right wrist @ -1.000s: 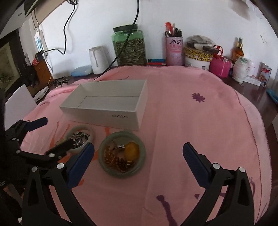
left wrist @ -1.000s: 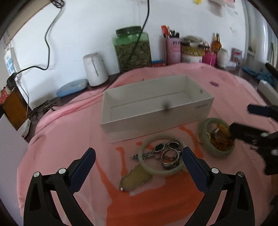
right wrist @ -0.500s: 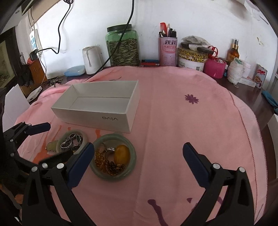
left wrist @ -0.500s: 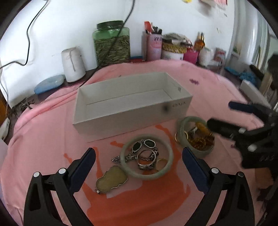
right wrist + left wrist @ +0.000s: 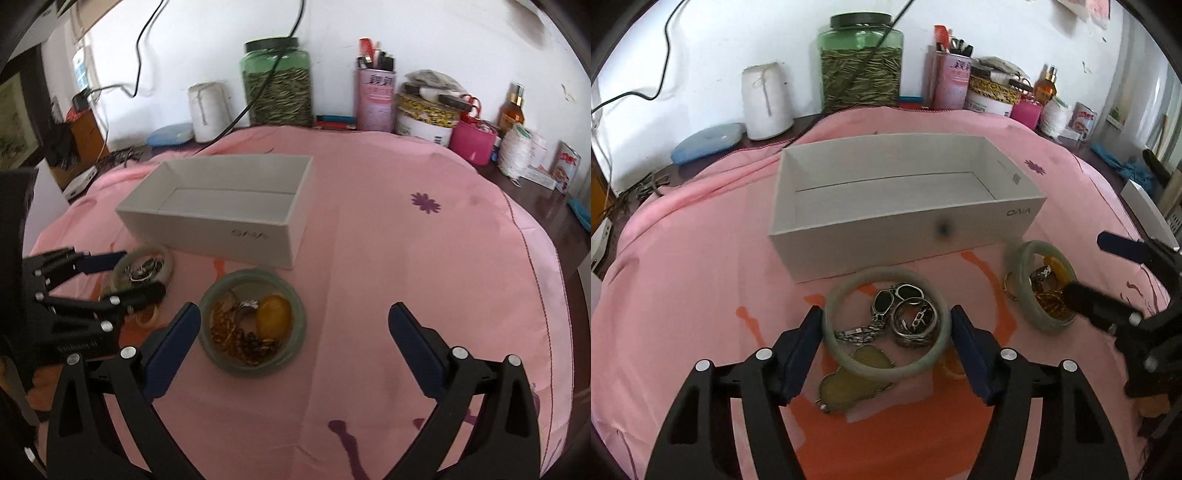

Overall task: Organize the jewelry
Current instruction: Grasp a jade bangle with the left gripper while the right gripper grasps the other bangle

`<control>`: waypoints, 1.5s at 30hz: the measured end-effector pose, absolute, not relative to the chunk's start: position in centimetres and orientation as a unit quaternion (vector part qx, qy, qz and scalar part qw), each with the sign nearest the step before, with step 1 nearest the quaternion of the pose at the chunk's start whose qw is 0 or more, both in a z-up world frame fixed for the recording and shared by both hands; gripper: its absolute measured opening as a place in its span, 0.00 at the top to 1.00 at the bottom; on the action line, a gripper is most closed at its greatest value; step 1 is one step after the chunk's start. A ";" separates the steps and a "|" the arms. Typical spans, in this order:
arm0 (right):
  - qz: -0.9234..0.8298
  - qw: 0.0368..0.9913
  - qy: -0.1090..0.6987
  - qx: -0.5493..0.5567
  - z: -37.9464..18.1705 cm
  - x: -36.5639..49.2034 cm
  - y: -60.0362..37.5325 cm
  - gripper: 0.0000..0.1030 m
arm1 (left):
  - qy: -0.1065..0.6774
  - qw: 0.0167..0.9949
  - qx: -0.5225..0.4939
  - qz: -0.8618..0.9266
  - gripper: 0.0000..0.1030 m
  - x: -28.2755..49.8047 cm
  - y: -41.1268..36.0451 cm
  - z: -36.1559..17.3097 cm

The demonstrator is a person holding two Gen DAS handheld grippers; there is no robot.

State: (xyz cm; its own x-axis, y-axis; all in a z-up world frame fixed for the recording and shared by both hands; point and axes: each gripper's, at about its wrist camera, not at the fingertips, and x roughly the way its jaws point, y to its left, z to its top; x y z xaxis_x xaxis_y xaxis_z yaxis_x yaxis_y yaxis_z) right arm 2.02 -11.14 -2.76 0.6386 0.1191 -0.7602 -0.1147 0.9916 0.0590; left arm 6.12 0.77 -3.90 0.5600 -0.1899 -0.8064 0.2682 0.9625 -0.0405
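Observation:
A green jade bangle (image 5: 886, 369) lies on the pink cloth with silver rings (image 5: 912, 321) inside it and a yellowish pendant (image 5: 846, 387) partly under it. My left gripper (image 5: 886, 321) straddles this bangle; its jaws are closing and both blue pads touch the bangle's sides. That gripper (image 5: 144, 273) also shows in the right wrist view. A second jade bangle (image 5: 253, 365) rings an amber stone (image 5: 273, 317) and gold chains. My right gripper (image 5: 295, 314) hangs open above it, holding nothing. Behind both stands an empty white box (image 5: 897, 229).
Along the wall stand a green jar (image 5: 860, 62), a white spool (image 5: 764, 99), a pink pen cup (image 5: 947, 81), tins and bottles. A blue case (image 5: 705, 142) lies at the back left. The cloth (image 5: 424, 277) drops off at the right edge.
My left gripper has closed in on the bangle with the rings, and its jaws have narrowed from wide open to the bangle's sides. The right gripper has barely moved.

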 end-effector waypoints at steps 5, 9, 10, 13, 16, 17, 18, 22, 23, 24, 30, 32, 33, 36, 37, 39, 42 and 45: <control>0.065 0.902 0.425 -0.038 -3.7 2.1 -9.4 0.06 | 0.454 0.880 0.033 -0.136 0.33 6.3 0.9 -3.8; 0.082 0.893 0.441 -0.035 -4.4 2.8 -9.1 0.19 | 0.457 0.879 0.042 -0.130 0.33 6.5 0.6 -4.0; 0.090 0.890 0.447 -0.028 -4.5 3.0 -9.2 0.26 | 0.456 0.879 0.042 -0.130 0.33 6.5 0.6 -4.1; 0.093 0.892 0.441 -0.025 -4.4 2.8 -9.1 0.33 | 0.455 0.880 0.045 -0.128 0.33 6.5 0.5 -4.2; 0.097 0.893 0.439 -0.015 -4.3 2.7 -9.3 0.33 | 0.453 0.881 0.047 -0.130 0.33 6.3 0.5 -4.2; 0.098 0.894 0.437 -0.011 -4.3 2.7 -9.4 0.33 | 0.451 0.882 0.048 -0.129 0.33 6.2 0.4 -4.1; 0.098 0.894 0.436 -0.008 -4.2 2.6 -9.5 0.33 | 0.446 0.884 0.052 -0.128 0.34 6.1 0.3 -4.0; 0.094 0.900 0.425 -0.001 -3.7 2.3 -9.9 0.33 | 0.419 0.898 0.055 -0.124 0.34 5.2 0.5 -2.9; 0.093 0.902 0.422 0.002 -3.6 2.3 -10.0 0.33 | 0.414 0.900 0.053 -0.124 0.34 5.0 0.6 -2.6; 0.093 0.904 0.418 0.005 -3.3 2.2 -10.1 0.33 | 0.409 0.903 0.052 -0.123 0.34 4.8 0.7 -2.4; 0.090 0.913 0.398 0.015 -2.3 1.8 -10.7 0.33 | 0.383 0.914 0.065 -0.113 0.34 4.0 0.4 -1.4; 0.091 0.915 0.394 0.018 -2.1 1.6 -10.8 0.33 | 0.378 0.917 0.069 -0.111 0.34 3.7 0.2 -1.2; 0.091 0.915 0.392 0.019 -2.0 1.5 -10.8 0.33 | 0.375 0.918 0.070 -0.109 0.34 3.6 0.1 -1.2; 0.088 0.918 0.387 0.021 -1.9 1.5 -10.9 0.33 | 0.369 0.921 0.069 -0.104 0.34 3.4 0.3 -0.9; 0.088 0.918 0.386 0.021 -1.9 1.4 -11.0 0.33 | 0.367 0.922 0.069 -0.102 0.34 3.3 0.4 -0.8; 0.087 0.918 0.385 0.024 -1.8 1.4 -11.1 0.33 | 0.360 0.926 0.072 -0.095 0.34 3.1 0.4 -0.6; 0.087 0.919 0.384 0.025 -1.8 1.3 -11.1 0.33 | 0.355 0.928 0.072 -0.092 0.34 2.8 0.5 -0.4; 0.087 0.920 0.381 0.026 -1.7 1.2 -11.2 0.33 | 0.347 0.931 0.075 -0.088 0.34 2.5 0.5 -0.1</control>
